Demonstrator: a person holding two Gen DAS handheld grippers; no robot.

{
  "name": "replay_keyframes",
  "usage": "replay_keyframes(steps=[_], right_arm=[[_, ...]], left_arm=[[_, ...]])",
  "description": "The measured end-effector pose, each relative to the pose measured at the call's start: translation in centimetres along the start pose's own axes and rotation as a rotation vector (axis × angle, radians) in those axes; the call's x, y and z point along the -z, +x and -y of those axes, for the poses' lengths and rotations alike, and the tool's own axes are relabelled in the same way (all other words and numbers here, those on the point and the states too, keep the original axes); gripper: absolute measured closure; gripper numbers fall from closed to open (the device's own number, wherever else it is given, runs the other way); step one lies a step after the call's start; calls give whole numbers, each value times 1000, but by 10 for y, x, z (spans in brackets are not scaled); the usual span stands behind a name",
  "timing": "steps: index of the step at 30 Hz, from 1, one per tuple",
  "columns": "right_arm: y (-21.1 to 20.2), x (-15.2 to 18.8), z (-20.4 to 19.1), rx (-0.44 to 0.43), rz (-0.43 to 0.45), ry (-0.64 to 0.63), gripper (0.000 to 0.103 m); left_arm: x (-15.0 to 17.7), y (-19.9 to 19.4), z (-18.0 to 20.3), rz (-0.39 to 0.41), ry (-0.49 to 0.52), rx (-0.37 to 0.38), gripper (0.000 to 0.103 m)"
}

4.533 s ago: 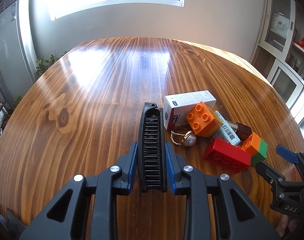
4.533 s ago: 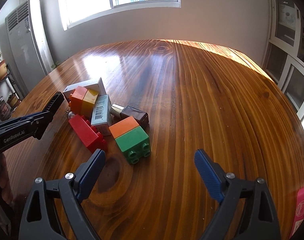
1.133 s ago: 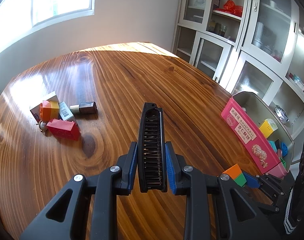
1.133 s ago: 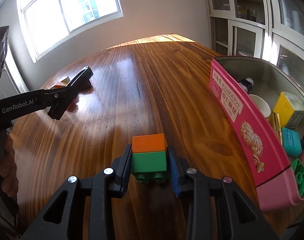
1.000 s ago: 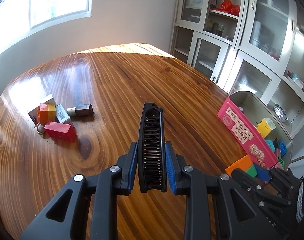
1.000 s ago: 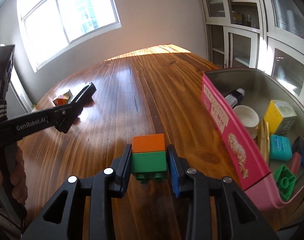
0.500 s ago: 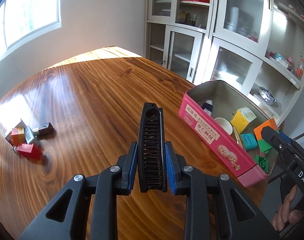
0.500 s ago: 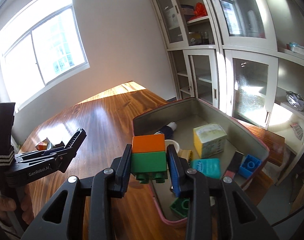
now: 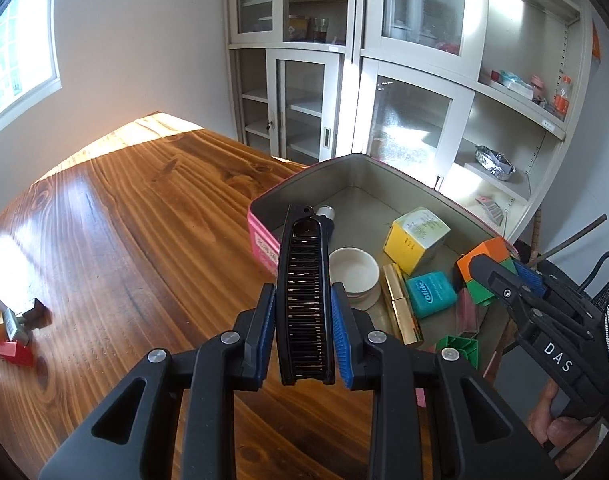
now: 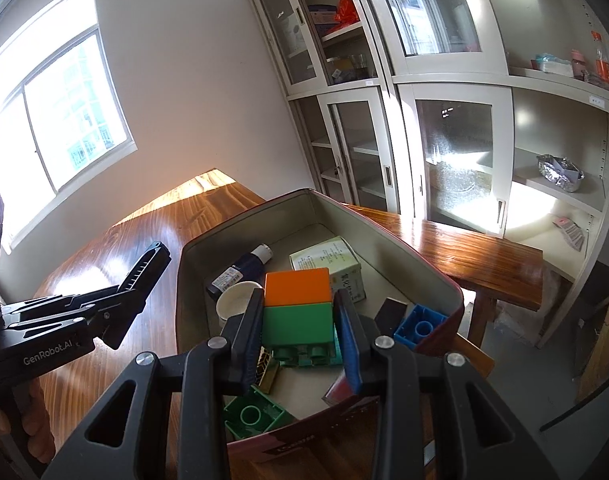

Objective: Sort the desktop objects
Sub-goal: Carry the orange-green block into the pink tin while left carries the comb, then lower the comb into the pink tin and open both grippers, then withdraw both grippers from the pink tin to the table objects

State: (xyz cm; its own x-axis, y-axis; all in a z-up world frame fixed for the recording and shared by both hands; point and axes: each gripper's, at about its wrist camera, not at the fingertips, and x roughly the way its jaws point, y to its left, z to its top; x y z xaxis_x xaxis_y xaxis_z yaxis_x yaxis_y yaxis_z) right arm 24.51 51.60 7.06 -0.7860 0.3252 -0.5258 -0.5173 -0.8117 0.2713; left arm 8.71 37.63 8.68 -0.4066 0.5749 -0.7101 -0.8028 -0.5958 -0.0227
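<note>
The left gripper [image 9: 303,338] clamps a black comb [image 9: 303,300] above the pink tin's [image 9: 264,240] near rim. The right gripper [image 10: 300,330] grips an orange-green block [image 10: 297,308] over the tin (only the left view shows leftover blocks [image 9: 8,338] far across the counter [image 9: 124,220]).

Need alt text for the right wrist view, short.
The right claw, shut on an orange-and-green block, is above an open pink tin on a wooden table. The tin holds bricks, small boxes and a dark tube; the left claw holds a black comb at left.
</note>
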Motion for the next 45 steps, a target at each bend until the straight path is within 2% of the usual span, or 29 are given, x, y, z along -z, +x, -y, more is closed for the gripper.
replay_keyframes(steps=[13, 15, 17, 19, 23, 30, 42, 45], right_arm=[[4, -3, 18, 15, -6, 26, 64], [5, -4, 21, 11, -7, 40, 60], [4, -4, 24, 20, -1, 49, 49], [2, -4, 24, 27, 7, 52, 39], [-1, -4, 25, 26, 16, 57, 24], [1, -3, 21, 12, 4, 71, 17], [1, -2, 4, 2, 1, 63, 12], [4, -2, -5, -7, 0, 52, 6]], left_arm=[[-11, 20, 33, -20, 38, 73, 73], [-12, 23, 37, -34, 42, 82, 72], [-12, 24, 38, -35, 42, 75, 58], [-12, 22, 37, -20, 39, 58, 48], [-11, 18, 33, -4, 33, 30, 47], [-8, 15, 26, -5, 30, -21, 47], [0, 7, 2, -2, -7, -54, 47], [3, 4, -8, -2, -20, -72, 47]])
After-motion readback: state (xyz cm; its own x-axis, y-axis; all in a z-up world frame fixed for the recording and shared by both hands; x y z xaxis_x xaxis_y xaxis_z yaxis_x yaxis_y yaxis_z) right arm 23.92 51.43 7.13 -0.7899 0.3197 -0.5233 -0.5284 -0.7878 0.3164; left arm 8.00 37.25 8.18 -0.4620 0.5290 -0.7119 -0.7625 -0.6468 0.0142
